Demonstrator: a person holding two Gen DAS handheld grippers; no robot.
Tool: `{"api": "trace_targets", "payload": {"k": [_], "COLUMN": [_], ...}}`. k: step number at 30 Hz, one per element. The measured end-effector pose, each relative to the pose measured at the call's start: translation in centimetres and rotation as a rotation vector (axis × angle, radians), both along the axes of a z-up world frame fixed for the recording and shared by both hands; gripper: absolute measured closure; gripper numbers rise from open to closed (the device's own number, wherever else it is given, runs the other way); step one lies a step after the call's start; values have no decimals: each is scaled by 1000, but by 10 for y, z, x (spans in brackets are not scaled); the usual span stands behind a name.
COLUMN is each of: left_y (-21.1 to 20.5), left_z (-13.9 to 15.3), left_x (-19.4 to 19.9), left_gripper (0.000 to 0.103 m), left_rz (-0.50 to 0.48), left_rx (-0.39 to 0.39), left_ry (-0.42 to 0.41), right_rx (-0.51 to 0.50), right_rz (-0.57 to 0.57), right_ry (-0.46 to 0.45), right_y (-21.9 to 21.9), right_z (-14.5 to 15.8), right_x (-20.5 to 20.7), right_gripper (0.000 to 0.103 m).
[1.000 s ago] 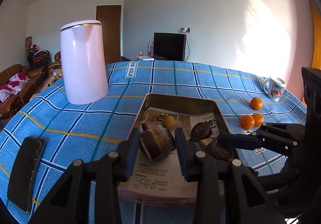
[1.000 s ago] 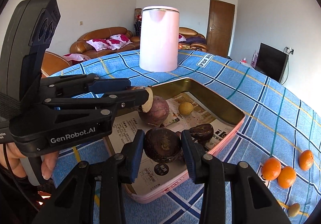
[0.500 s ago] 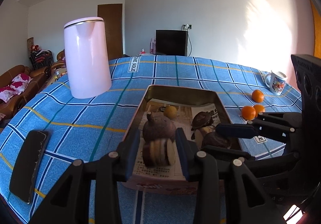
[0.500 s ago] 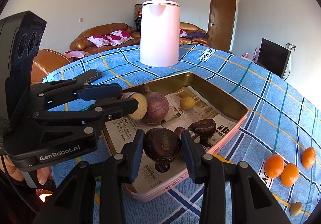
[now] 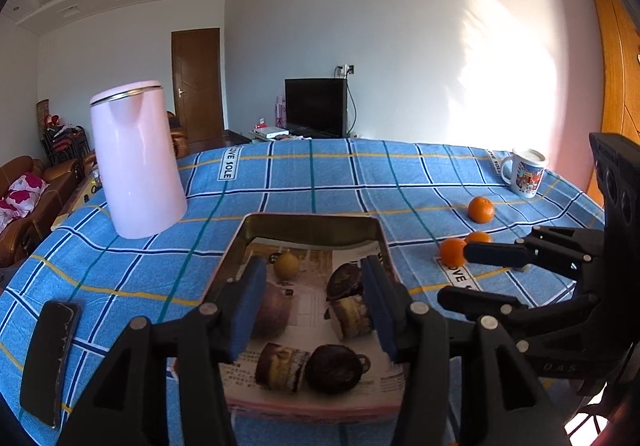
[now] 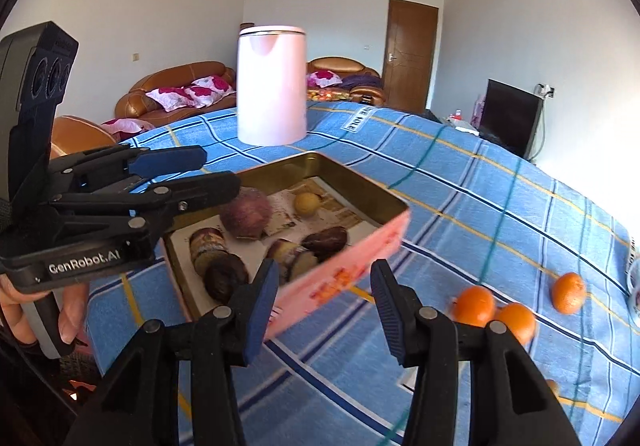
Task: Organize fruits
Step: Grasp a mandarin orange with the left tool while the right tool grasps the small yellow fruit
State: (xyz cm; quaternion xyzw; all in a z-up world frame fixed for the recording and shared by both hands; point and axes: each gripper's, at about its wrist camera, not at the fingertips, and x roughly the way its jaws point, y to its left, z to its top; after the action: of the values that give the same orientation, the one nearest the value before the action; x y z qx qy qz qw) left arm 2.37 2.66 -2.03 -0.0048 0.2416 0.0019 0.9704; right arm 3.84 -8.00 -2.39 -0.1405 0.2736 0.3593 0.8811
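Observation:
A pink metal tray (image 5: pixel 312 224) (image 6: pixel 344 278) lined with newspaper holds several dark purple fruits, some cut, and a small yellow fruit (image 5: pixel 286 265) (image 6: pixel 307 203). My left gripper (image 5: pixel 312 306) is open and empty above the tray's near half. A cut fruit (image 5: pixel 282 366) and a dark round fruit (image 5: pixel 334 368) lie side by side at the tray's near edge. My right gripper (image 6: pixel 324 306) is open and empty over the tray's right wall. Three oranges (image 5: pixel 454 252) (image 6: pixel 474 306) lie on the cloth right of the tray.
A tall pink kettle (image 5: pixel 136 162) (image 6: pixel 272 86) stands behind the tray on the left. A black phone (image 5: pixel 50 358) lies at the table's left edge. A printed mug (image 5: pixel 524 172) stands at the far right. The table has a blue checked cloth (image 5: pixel 320 182).
Both grippers have opened and let go of their fruits, which now lie in the tray. Both have drawn back and up; the right one has swung right toward the oranges.

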Motion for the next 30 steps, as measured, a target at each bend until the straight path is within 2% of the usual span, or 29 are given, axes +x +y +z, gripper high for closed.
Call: {"api": "trace_targets", "payload": {"k": [4, 8, 11, 19, 25, 28, 30], "left_y": [-36, -75, -99, -133, -138, -136, -134], "left_z": [6, 5, -1, -26, -39, -44, -45], "left_x": [13, 32, 51, 89, 105, 114, 120], "left_gripper": [46, 46, 46, 46, 46, 46, 47], "left_rz": [-84, -167, -204, -247, -277, -280, -285], "left_rx": [10, 24, 37, 84, 49, 16, -15], "left_ry": [2, 28, 62, 167, 231, 267, 282], "right_rx": [-21, -3, -2, -34, -84, -109, -113], "right_rz": [-153, -314, -381, -377, -358, -348, -341], "right_ry": [-10, 27, 67, 149, 195, 236, 248], "right_y": [-57, -112, -140, -148, -139, -136, -135], "right_z": [2, 0, -6, -23, -33, -39, -40], "right_x": [15, 36, 48, 59, 64, 68, 68], "right_gripper": [53, 53, 53, 54, 64, 73, 74]}}
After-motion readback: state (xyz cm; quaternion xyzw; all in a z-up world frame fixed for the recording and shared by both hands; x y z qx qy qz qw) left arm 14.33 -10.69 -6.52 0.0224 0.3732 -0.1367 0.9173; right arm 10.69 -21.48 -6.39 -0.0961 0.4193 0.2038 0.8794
